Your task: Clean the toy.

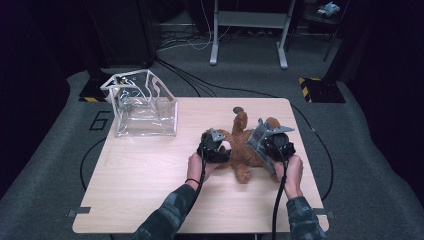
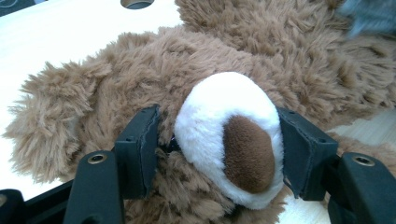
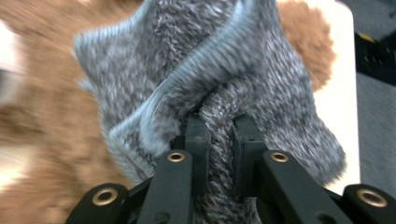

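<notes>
Clamping both black jaws on the white muzzle (image 2: 224, 135) of the brown teddy bear (image 1: 245, 145), left gripper (image 2: 219, 149) pressing a pad against each side. Pinching a fold of grey knitted cloth (image 3: 219, 84) tight, right gripper (image 3: 219, 140) with jaws nearly together, holding the cloth over the bear's fur. Lying sprawled on the right half of the wooden table (image 1: 150, 190), between the two hands, one limb reaching toward the far edge and a small round hole (image 1: 238, 109) there. Covering much of the plush from the high view, both grippers and their grey plates. Standing well apart at the far left corner, clear plastic bag (image 1: 142, 107), open at the top. Trailing across the grey floor beyond, black cables (image 1: 200, 90).
</notes>
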